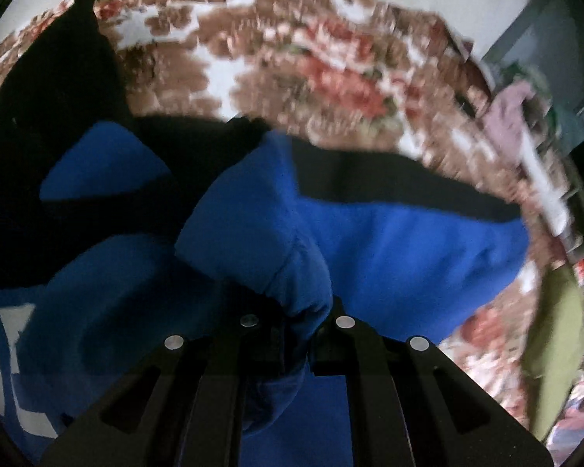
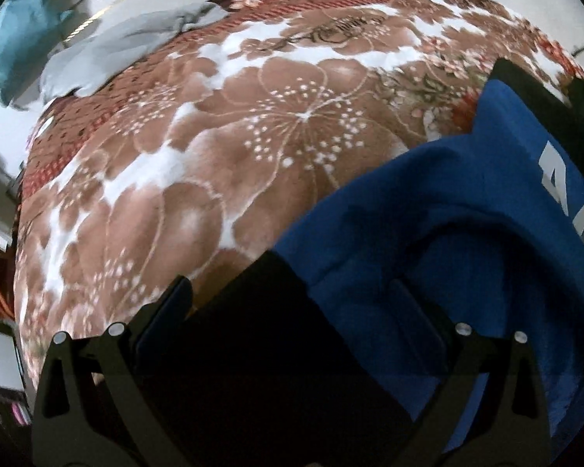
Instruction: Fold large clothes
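Observation:
A blue and black sweatshirt (image 1: 389,241) with white letters lies crumpled on a brown floral blanket (image 1: 292,58). My left gripper (image 1: 296,323) is shut on a bunched blue fold of it; the view is blurred by motion. In the right wrist view the same sweatshirt (image 2: 486,179) covers the lower right, blue with white letters at the edge and a black panel at the bottom. My right gripper (image 2: 292,292) has its jaws wide apart. Black and blue cloth fills the gap between them, and the blue cloth drapes over the right finger. The blanket (image 2: 233,136) stretches away beyond.
An olive green cloth (image 1: 553,350) hangs at the bed's right edge and a pale pink cloth (image 1: 506,105) lies farther back. A grey garment (image 2: 109,46) sits at the far left corner of the bed, beside a teal object (image 2: 15,39) and a white wall.

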